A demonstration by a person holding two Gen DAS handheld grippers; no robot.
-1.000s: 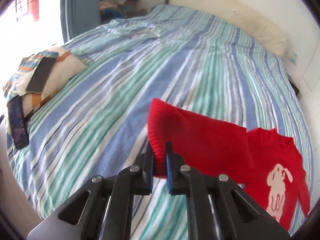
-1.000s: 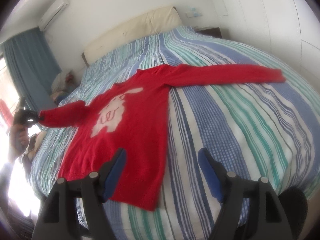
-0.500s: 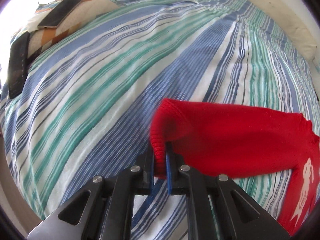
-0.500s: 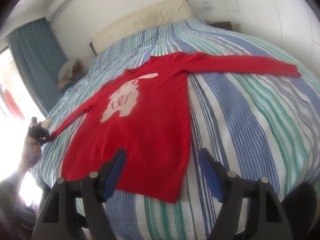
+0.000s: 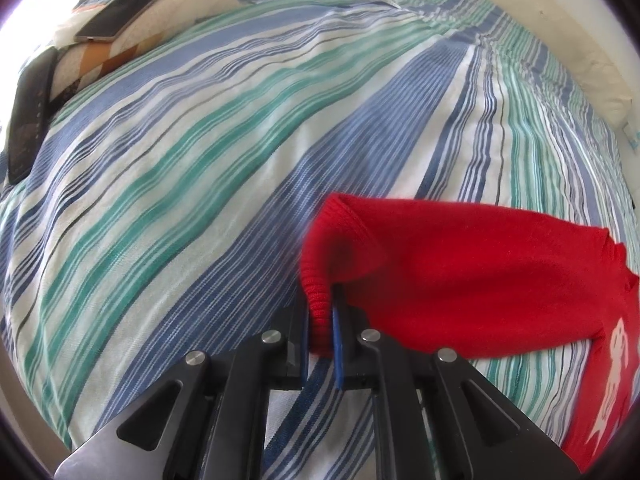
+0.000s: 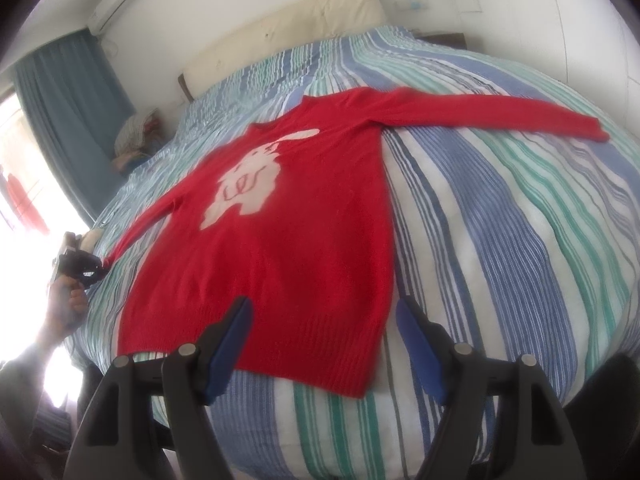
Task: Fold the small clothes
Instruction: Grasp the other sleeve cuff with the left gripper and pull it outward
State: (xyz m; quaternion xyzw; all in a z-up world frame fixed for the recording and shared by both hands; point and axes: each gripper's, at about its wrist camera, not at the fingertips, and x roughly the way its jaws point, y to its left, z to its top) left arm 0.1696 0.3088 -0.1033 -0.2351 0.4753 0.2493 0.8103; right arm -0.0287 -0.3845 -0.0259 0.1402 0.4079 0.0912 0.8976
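Lowered since the earlier frame, the left gripper (image 5: 320, 334) now holds the sleeve cuff close over the striped bed (image 5: 208, 184), jaws pinching the red sweater (image 6: 288, 240). That sweater lies flat on the bed, its hem just ahead of the right gripper (image 6: 322, 338), whose jaws stand spread and empty.

One red knitted sweater with a white rabbit motif (image 6: 288, 240) is lying on one blue-green striped bedsheet (image 6: 500, 240). Two black flat phones (image 5: 116, 14) (image 5: 30, 116) are resting by one patterned cushion (image 5: 132, 44). Two black two-finger grippers (image 5: 320, 320) (image 6: 324, 344) are showing.
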